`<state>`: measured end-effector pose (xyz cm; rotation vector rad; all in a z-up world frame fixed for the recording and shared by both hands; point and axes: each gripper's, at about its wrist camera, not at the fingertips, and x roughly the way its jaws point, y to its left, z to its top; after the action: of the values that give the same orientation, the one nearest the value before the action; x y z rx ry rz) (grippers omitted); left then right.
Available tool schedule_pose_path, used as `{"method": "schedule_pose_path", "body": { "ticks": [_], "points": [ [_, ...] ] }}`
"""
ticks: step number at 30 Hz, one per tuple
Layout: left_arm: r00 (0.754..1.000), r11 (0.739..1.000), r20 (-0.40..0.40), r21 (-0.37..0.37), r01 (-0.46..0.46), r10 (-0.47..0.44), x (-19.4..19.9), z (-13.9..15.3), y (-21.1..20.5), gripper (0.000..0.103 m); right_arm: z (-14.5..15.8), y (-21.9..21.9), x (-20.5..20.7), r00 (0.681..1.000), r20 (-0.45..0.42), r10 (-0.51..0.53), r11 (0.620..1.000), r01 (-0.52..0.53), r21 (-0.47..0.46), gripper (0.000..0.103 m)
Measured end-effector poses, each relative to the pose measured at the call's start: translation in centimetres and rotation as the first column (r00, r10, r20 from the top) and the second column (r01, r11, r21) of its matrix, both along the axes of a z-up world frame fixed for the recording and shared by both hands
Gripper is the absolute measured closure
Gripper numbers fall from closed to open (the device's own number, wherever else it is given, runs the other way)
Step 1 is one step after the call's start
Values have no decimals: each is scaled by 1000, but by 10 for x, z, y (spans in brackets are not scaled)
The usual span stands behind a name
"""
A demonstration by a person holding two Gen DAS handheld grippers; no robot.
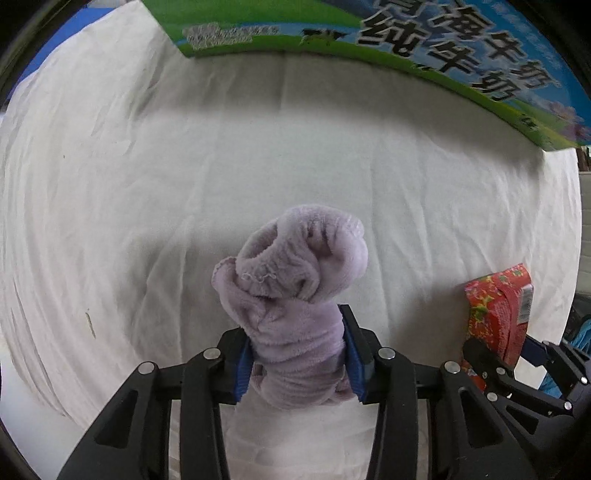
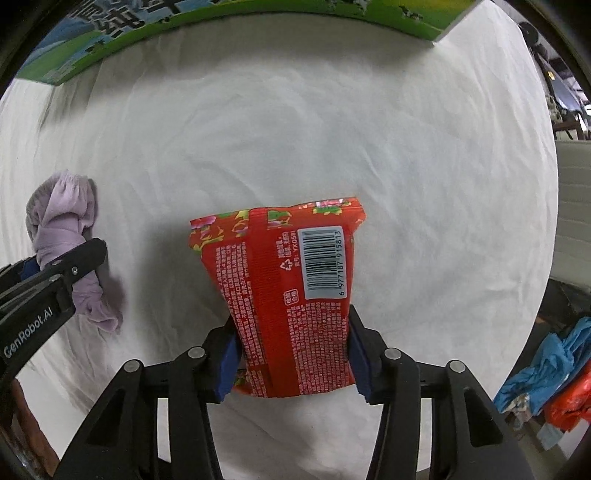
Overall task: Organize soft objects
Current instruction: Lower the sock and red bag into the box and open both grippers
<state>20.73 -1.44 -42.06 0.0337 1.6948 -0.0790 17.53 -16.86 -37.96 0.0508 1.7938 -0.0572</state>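
Observation:
My left gripper (image 1: 297, 354) is shut on a bunched lilac fleece cloth (image 1: 291, 280) and holds it above the white tablecloth (image 1: 147, 184). My right gripper (image 2: 295, 354) is shut on a red flowered soft packet (image 2: 284, 280) with a barcode label, held upright over the cloth. In the left wrist view the red packet (image 1: 495, 310) and the right gripper (image 1: 517, 369) show at the lower right. In the right wrist view the lilac cloth (image 2: 66, 236) and the left gripper (image 2: 48, 288) show at the left.
A green and blue milk carton box (image 1: 406, 44) stands at the far side of the table, also at the top of the right wrist view (image 2: 184, 22). Blue and red bags (image 2: 554, 373) lie off the table at right.

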Motion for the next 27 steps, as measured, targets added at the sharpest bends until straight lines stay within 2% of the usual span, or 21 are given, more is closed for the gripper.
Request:
{"method": "schedule_pose_path", "body": {
  "ticks": [7,15,20,23,27],
  "points": [
    [993,998,109,-37,52,-48,-15,52,-23,65,39,7,-3,999,54,4,997,-8,73,53],
    [968,989,244,-121,87,-55,-14,139,-32,65,125,4,5,985,175,-16,983,-16,181,54],
    [949,980,311,-171,103,-46,14,203,-21,65,188,-5,30,962,270,-40,969,-28,245,54],
    [938,976,344,-186,111,-41,34,227,-13,65,225,-10,60,943,329,-38,967,-49,251,54],
    [921,980,387,-160,122,-51,77,244,-10,65,252,-12,103,920,392,-31,975,-58,214,54]
  ]
}}
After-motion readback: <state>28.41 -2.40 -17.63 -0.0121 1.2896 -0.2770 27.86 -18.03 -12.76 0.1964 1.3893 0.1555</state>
